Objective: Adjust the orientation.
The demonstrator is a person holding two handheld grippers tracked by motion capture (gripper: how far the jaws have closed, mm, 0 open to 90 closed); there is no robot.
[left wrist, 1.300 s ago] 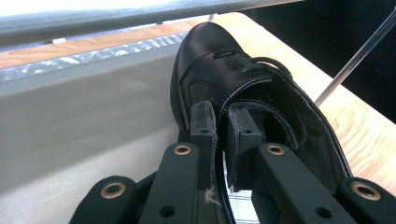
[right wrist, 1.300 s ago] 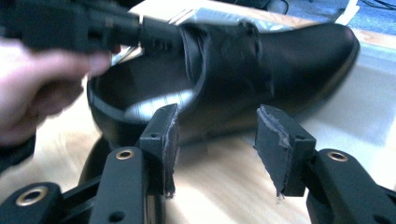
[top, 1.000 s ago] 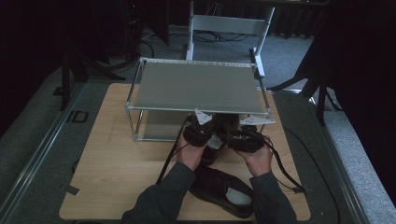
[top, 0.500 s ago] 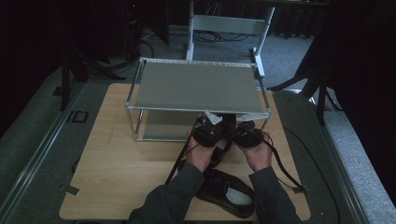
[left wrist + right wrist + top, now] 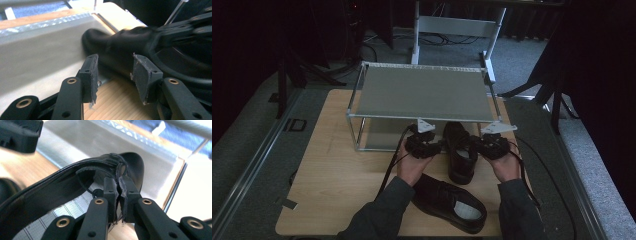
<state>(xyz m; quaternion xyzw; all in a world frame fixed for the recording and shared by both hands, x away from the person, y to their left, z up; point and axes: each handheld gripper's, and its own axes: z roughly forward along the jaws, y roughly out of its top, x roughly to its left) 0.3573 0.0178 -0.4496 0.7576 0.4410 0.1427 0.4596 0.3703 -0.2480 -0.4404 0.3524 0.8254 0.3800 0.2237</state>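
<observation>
A black leather shoe [image 5: 460, 152] stands on the wooden table [image 5: 337, 175], its toe pushed under the metal shelf rack [image 5: 422, 95]. My right gripper [image 5: 492, 146] is at its right side. In the right gripper view that gripper [image 5: 119, 187] has just closed and is shut on the rim of the shoe's [image 5: 62, 182] opening. My left gripper [image 5: 424, 145] is at the shoe's left side. Its jaws [image 5: 116, 72] have just been opening and stand apart, with the blurred shoe [image 5: 120, 42] just beyond the pads, untouched.
A second black shoe [image 5: 451, 202] lies on its side near the table's front edge, between the person's forearms. The rack's lower plate [image 5: 37, 57] lies under the first shoe's toe. Cables trail from both grippers. Stands and a grey floor surround the table.
The two hands were close together at the rack's front edge. They have moved apart, left gripper to the left and right gripper to the right, and the shoe shows between them.
</observation>
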